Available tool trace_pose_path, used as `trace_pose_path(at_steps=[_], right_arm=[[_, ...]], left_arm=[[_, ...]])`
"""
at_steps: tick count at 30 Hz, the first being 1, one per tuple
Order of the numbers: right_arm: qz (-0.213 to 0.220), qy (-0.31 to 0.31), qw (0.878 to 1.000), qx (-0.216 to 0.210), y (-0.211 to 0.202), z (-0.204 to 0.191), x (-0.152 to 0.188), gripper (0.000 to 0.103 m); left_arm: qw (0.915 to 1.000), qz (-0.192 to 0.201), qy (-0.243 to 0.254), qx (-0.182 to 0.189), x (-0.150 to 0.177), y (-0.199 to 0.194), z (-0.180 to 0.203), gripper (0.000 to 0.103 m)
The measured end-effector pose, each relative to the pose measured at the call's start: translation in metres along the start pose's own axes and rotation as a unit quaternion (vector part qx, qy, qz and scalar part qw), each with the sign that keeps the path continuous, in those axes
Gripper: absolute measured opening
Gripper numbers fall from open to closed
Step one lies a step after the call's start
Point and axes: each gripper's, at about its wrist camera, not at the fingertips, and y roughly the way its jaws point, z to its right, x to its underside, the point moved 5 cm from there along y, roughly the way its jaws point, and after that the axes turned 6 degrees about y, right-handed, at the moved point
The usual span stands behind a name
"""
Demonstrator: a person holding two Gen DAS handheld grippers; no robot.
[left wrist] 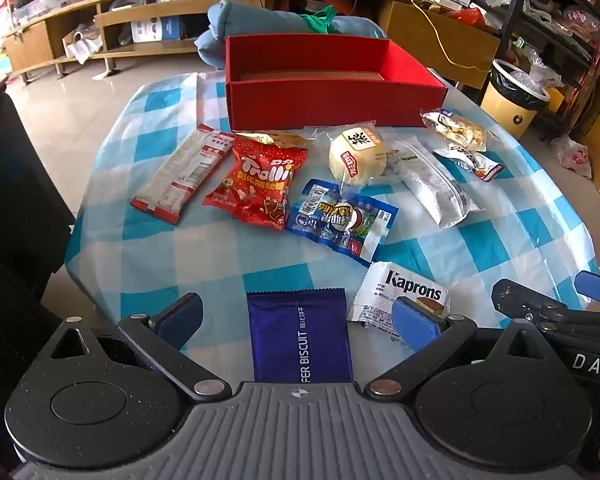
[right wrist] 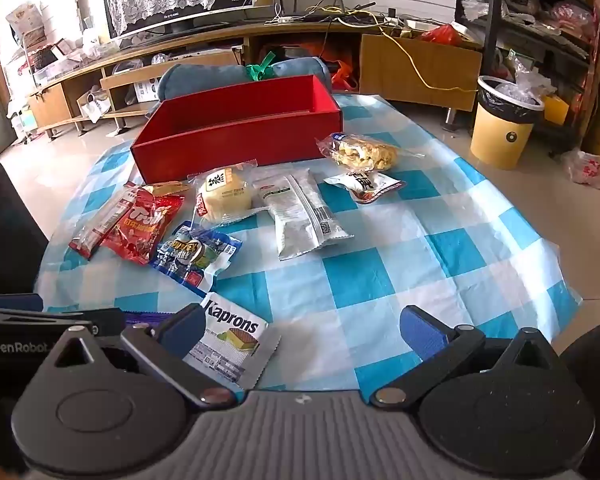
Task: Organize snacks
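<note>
A round table with a blue and white checked cloth (left wrist: 260, 248) holds many snacks. At the far side sits a long red cardboard box (left wrist: 332, 96) with no lid, and it looks empty inside.

In front of the box the snacks lie in a loose row. From one side there is a long red and white wrapper (left wrist: 180, 176), then a shiny red Trolli candy bag (left wrist: 256, 184), then a round yellow bun in clear plastic (left wrist: 356, 156). Next come a white and grey packet (left wrist: 432, 188), a clear bag of pale crunchy bits (left wrist: 456, 128) and a small white and red packet (left wrist: 476, 164) just below it. A blue and white candy bag (left wrist: 340, 220) lies a bit nearer, touching the Trolli bag.

Closest of all are a dark blue wafer biscuit packet (left wrist: 300, 336) and a white Kaprons wafer packet (left wrist: 404, 292).

The left gripper (left wrist: 296, 320) has its fingers spread wide apart above the blue biscuit packet and holds nothing. The right gripper (right wrist: 300, 332) is also wide open and empty. One of its fingers covers a corner of the Kaprons packet.
</note>
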Motion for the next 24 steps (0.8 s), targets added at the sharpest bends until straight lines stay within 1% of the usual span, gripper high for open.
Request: trace_pose_path(at_steps=[7, 9, 14, 16, 24], right_arm=[[-0.004, -0.002, 1.0, 0.001, -0.004, -0.003, 0.003, 0.1], [-0.009, 0.0, 1.0, -0.001, 0.0, -0.002, 0.004, 0.1], [-0.01, -0.003, 1.0, 0.0, -0.001, 0.002, 0.005, 0.1], [-0.012, -0.007, 1.0, 0.003, -0.001, -0.002, 0.005, 0.1], [-0.021, -0.012, 1.0, 0.005, 0.002, -0.004, 0.008, 0.1]], left_arm=[[1.0, -0.004, 0.002, -0.003, 0.001, 0.0, 0.0, 0.102], [1.0, -0.006, 0.001, -0.002, 0.007, 0.001, -0.003, 0.102], [1.0, -0.007, 0.001, 0.001, 0.011, 0.001, -0.003, 0.101], [0.9999, -0.015, 0.002, 0.0, 0.009, 0.003, -0.001, 0.101], [0.9997, -0.026, 0.002, 0.0, 0.013, 0.004, -0.001, 0.099]])
